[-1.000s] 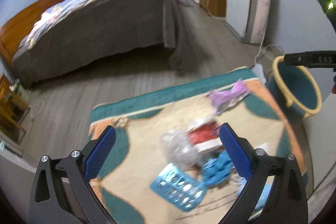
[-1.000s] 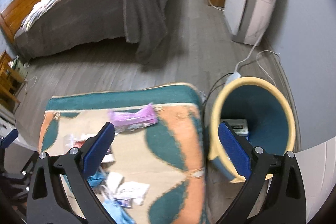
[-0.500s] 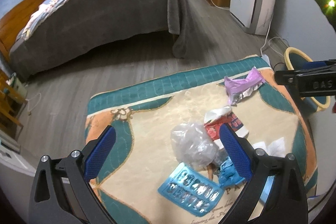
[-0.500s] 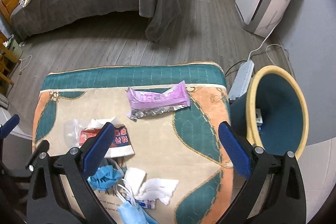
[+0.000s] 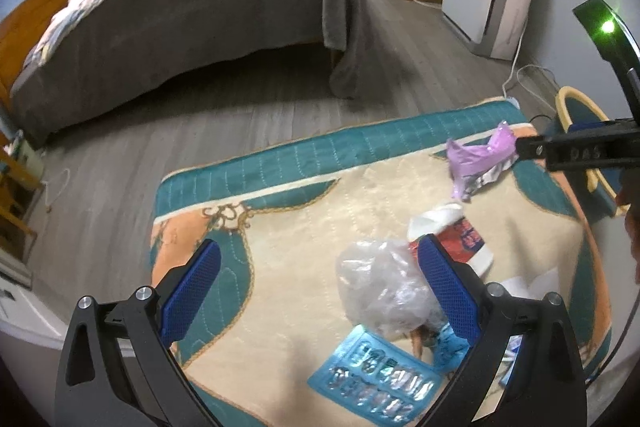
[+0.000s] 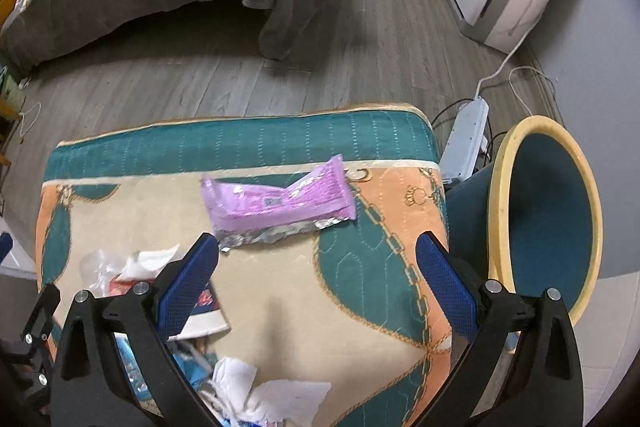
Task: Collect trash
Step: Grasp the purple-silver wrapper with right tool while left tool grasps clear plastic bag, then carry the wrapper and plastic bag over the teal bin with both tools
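Trash lies scattered over a patterned cloth (image 6: 280, 307) that covers a raised surface. The purple wrapper (image 6: 280, 203) sits alone near the far edge, its foil lining showing underneath, while the rest is clustered at the near side: a crumpled clear plastic bag (image 5: 384, 287), a red-and-white packet (image 5: 464, 239), a blue blister tray (image 5: 376, 387), a blue crumpled piece (image 5: 448, 343) and white tissues (image 6: 276, 395). The teal bin (image 6: 548, 219) with a yellow rim stands on the floor just beside the cloth's right edge, next to a white power strip (image 6: 466, 143) and its cables.

Both tools are spread wide and hold nothing. The right gripper (image 6: 318, 283) hovers above the cloth with the purple wrapper just beyond its fingertips. The left gripper (image 5: 320, 287) hangs over the cluster, its right finger (image 5: 448, 287) overlapping the clear bag, though I cannot tell whether it touches.

The wrapper is thin and lies flat, so closing on it from too high could miss it or pinch the cloth and drag everything with it. The clear bag is slippery and light; a shallow pinch may let it slide out on the way to the bin. A release short of the rim would drop trash among the cables. The two tools also work close together and could collide over the pile.
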